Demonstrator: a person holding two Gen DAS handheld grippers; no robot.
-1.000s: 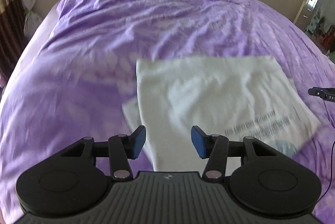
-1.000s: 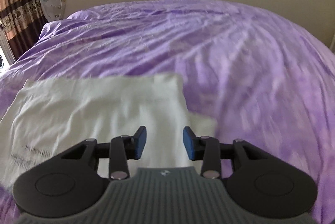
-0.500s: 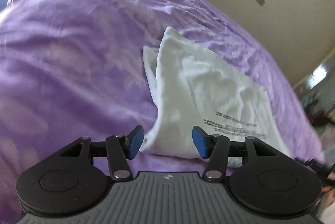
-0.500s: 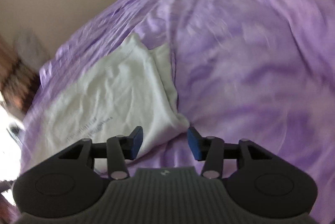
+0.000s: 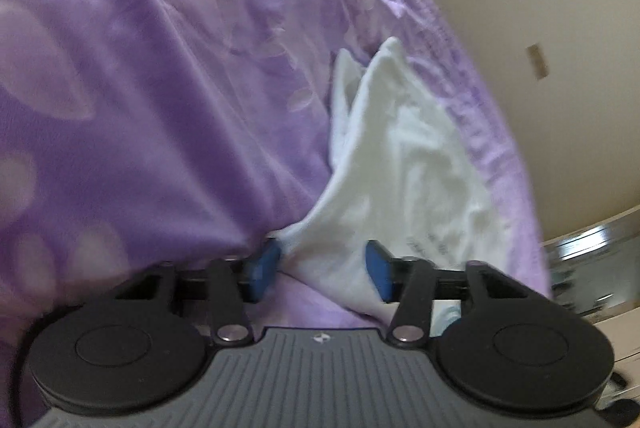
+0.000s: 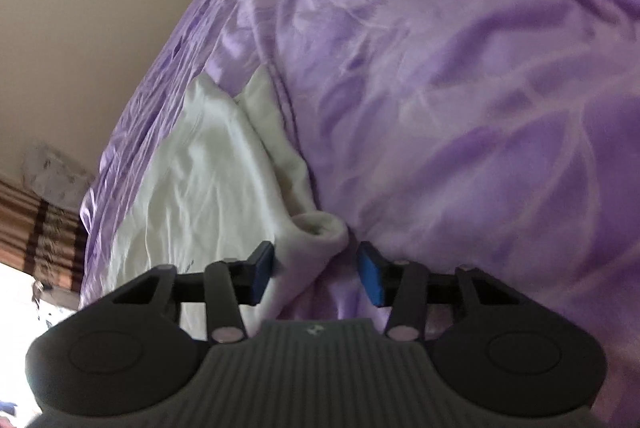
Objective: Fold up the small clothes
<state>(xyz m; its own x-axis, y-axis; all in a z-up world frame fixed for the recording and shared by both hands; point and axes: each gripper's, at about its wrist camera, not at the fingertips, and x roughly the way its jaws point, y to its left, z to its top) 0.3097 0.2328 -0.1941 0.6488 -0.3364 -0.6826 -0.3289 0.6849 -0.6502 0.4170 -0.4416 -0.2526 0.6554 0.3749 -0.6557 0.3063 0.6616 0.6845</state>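
White garment point(image 5: 404, 164) corners sit between both spread claws; purple bedsheet point(image 5: 160, 88) beneath.

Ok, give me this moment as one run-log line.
left gripper: open, around near corner of white shirt | right gripper: open, around bunched opposite corner | shirt lying on purple bedsheet | not yet gripped

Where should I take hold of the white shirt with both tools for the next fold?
Take the white shirt by its two near corners. The left tool already brackets one corner, the right tool the bunched other corner. Both are open; come in low along the purple bedsheet, since the cloth lies flat and only these corners lift off it.
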